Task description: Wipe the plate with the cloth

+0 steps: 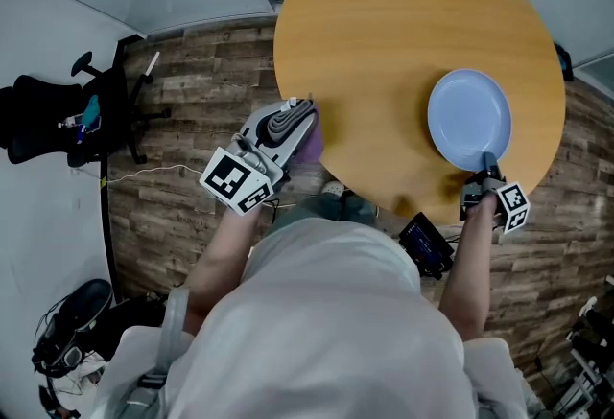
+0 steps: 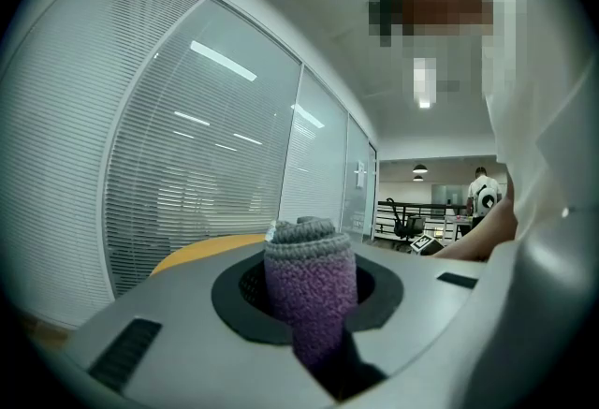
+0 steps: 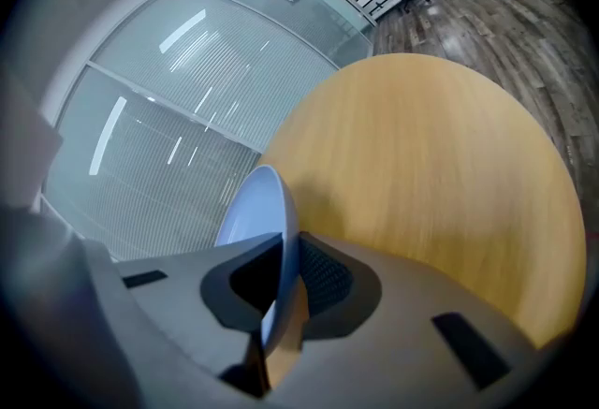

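A pale blue plate (image 1: 469,118) is over the right side of the round wooden table (image 1: 384,43). My right gripper (image 1: 483,173) is shut on the plate's near rim. In the right gripper view the plate (image 3: 267,211) stands on edge between the jaws, above the tabletop (image 3: 421,173). My left gripper (image 1: 293,125) is at the table's left edge, shut on a folded purple and grey knitted cloth (image 1: 309,141). In the left gripper view the cloth (image 2: 311,281) sticks up between the jaws. The two grippers are well apart.
A black office chair (image 1: 67,115) stands on the wood floor at the left. Cables and dark gear (image 1: 62,336) lie at the lower left. A glass wall with blinds (image 2: 187,182) is beyond the table. A person (image 2: 483,194) stands far off.
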Demonstrator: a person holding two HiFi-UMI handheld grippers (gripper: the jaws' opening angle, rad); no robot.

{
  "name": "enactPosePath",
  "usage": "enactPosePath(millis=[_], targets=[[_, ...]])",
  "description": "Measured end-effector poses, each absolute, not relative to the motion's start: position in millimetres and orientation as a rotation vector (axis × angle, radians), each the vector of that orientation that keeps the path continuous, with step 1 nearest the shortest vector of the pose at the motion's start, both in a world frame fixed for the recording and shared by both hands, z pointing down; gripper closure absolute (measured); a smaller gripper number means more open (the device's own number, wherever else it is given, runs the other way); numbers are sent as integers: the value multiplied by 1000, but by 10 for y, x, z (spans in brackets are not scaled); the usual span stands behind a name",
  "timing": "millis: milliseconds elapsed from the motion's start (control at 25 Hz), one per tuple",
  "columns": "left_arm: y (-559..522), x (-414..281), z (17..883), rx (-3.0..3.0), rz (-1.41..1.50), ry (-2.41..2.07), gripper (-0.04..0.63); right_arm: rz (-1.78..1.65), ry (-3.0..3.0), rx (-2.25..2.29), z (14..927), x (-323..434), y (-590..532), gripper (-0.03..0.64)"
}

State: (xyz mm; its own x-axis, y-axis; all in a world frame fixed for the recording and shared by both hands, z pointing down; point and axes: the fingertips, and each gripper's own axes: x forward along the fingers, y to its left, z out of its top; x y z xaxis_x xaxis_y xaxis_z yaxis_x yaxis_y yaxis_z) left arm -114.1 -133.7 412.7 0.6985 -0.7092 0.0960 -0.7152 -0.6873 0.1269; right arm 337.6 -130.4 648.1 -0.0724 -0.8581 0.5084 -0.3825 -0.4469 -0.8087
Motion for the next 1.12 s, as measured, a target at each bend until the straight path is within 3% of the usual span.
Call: enactPosePath(millis=[1120], targets=[[-1162,-1173,4101,2774,124,-1291,520,-1584,1204,-1895,6861,3619,-1252,571]])
